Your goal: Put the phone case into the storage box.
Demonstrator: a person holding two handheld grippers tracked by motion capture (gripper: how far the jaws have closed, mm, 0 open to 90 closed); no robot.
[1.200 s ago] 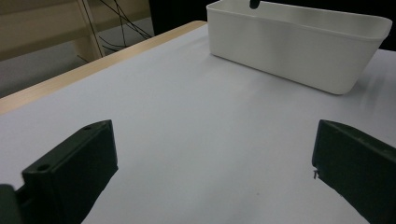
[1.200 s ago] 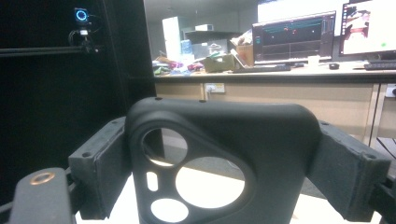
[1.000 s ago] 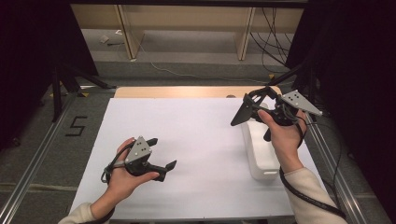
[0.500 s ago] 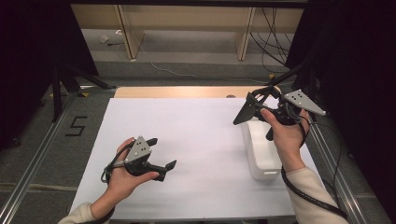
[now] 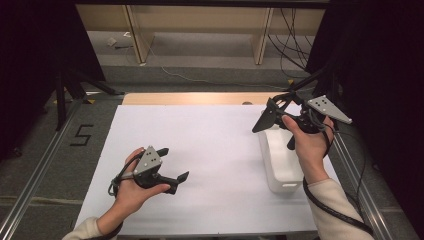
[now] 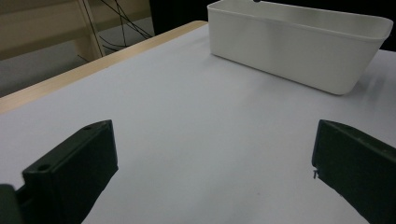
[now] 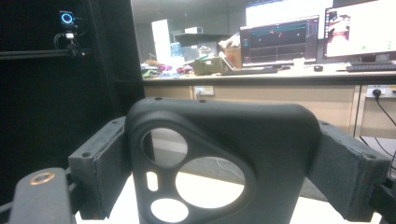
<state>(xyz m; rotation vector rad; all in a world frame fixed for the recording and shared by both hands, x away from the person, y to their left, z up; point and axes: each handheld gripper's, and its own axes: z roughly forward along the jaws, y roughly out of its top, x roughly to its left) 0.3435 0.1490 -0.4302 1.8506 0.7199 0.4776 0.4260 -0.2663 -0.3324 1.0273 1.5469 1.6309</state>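
My right gripper (image 5: 278, 109) hovers over the far end of a white bin (image 5: 281, 162) at the table's right side. It is shut on a black plastic plate with round cutouts (image 5: 264, 119). In the right gripper view the plate (image 7: 219, 135) stands upright, clamped from both sides by my right gripper (image 7: 224, 158). My left gripper (image 5: 173, 163) rests low over the white table sheet (image 5: 210, 145) at the front left. Its jaws stand wide open with nothing between them. The left gripper view shows my left gripper (image 6: 212, 172) pointing toward the bin (image 6: 299, 46).
A wooden strip (image 5: 190, 98) runs along the table's far edge. Metal rails (image 5: 40, 165) border both sides. A cable (image 5: 330, 207) trails from the right gripper past the person's sleeve. Desks with monitors (image 7: 285, 39) stand beyond the table.
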